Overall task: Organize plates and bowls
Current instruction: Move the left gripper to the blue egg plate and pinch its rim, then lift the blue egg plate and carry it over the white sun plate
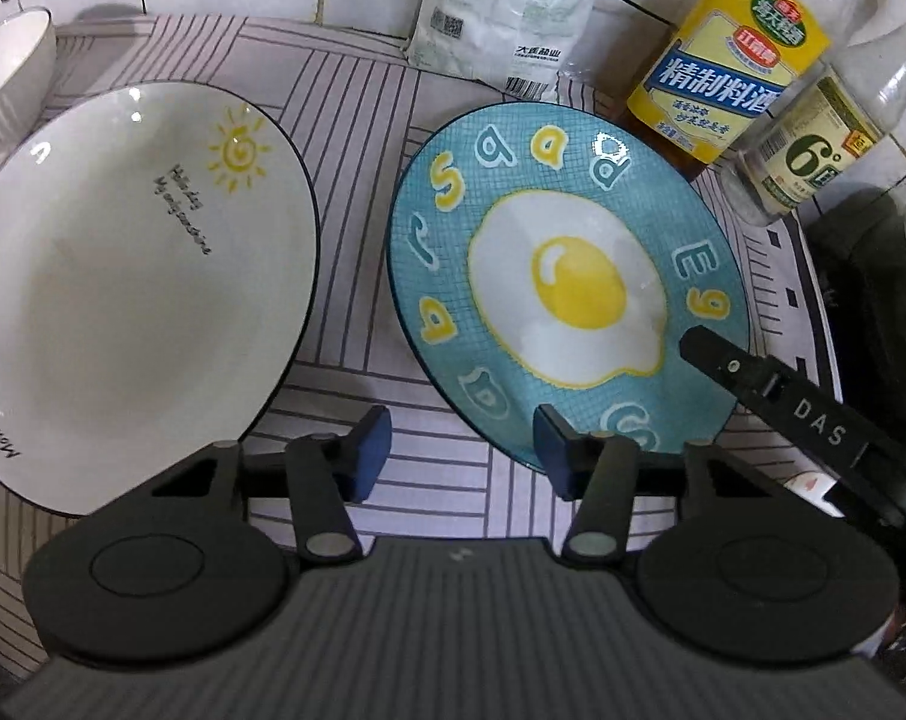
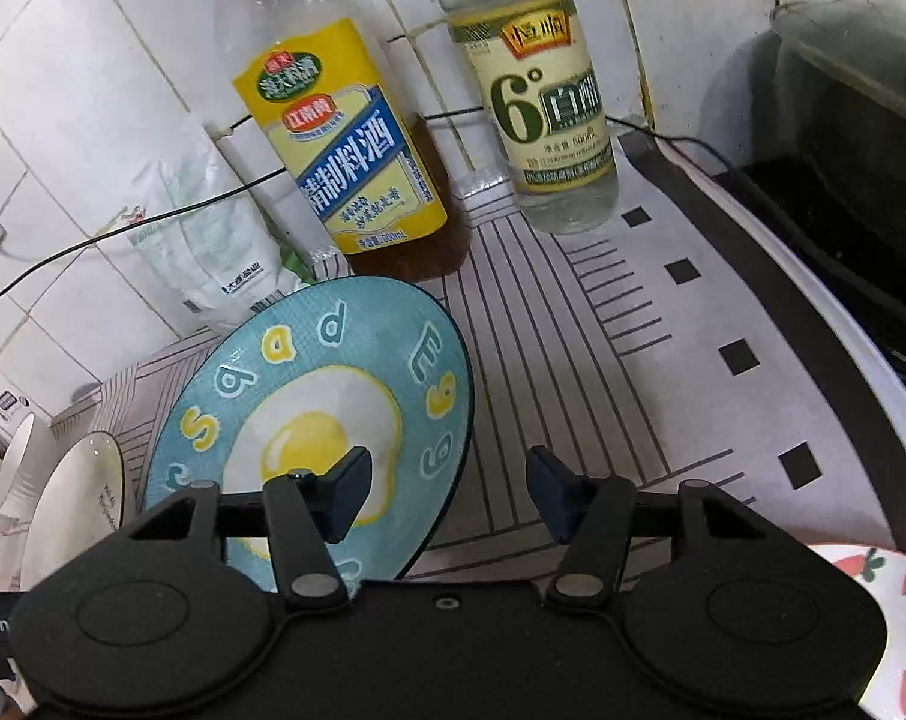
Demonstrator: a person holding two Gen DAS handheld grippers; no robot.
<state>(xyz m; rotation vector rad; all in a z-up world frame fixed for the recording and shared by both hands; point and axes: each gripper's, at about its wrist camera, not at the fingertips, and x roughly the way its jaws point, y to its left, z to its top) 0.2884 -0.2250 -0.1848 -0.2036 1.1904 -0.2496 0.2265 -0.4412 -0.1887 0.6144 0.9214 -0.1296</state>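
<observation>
My right gripper (image 2: 447, 495) hangs open at lower centre, straddling the blue egg plate's (image 2: 309, 396) rim to grab it. My left gripper (image 1: 462, 450), empty and spread, waits between that plate and the white sun plate (image 1: 129, 276).

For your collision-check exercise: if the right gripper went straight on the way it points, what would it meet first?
The right gripper, jaws open, points over bare mat, just right of the egg plate. Farther on stand the bottles: probably the yellow-label bottle first, though depth is unclear.
</observation>
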